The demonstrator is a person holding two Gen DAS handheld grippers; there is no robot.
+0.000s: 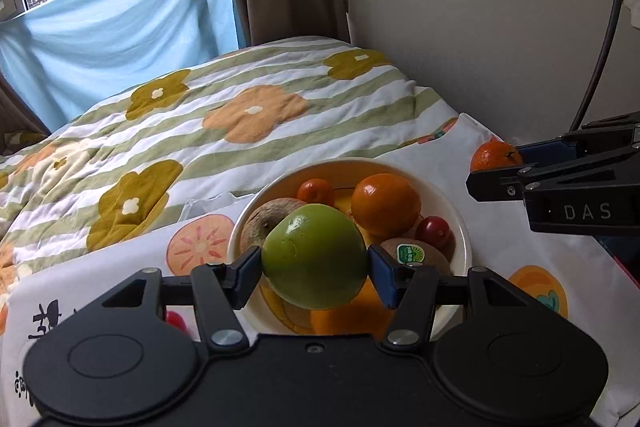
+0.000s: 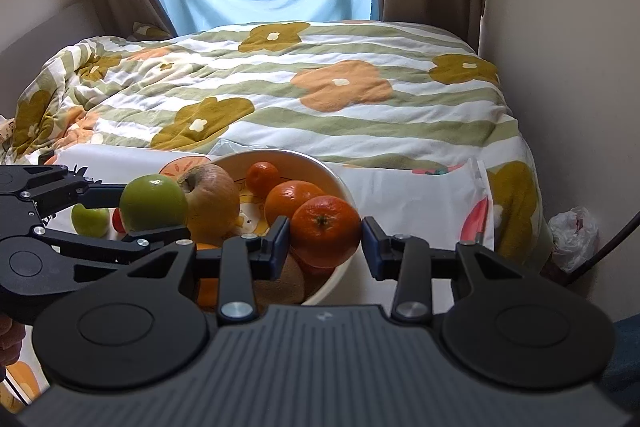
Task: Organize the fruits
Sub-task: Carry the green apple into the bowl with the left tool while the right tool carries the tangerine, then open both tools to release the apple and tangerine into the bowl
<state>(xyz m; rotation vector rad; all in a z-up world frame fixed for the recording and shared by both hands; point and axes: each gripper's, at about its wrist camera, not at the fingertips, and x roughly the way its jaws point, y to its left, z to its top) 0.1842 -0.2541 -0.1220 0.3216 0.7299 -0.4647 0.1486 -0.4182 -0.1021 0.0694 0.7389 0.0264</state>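
Observation:
A white bowl (image 1: 460, 223) holds a brown apple (image 1: 264, 217), a big orange (image 1: 386, 205), a small orange (image 1: 315, 191), a red tomato (image 1: 434, 230) and a kiwi (image 1: 420, 254). My left gripper (image 1: 315, 269) is shut on a green apple (image 1: 314, 255) and holds it above the bowl's near side. My right gripper (image 2: 325, 243) is shut on a tangerine (image 2: 325, 231) by the bowl's (image 2: 340, 183) right rim. In the right wrist view the left gripper (image 2: 154, 215) with its green apple (image 2: 154, 203) is at the left.
A second green fruit (image 2: 90, 221) and a small red fruit (image 2: 117, 219) lie on the white printed cloth (image 2: 408, 187) left of the bowl. Behind is a bed with a flowered quilt (image 2: 320, 99). A wall (image 1: 480, 7) stands close on the right.

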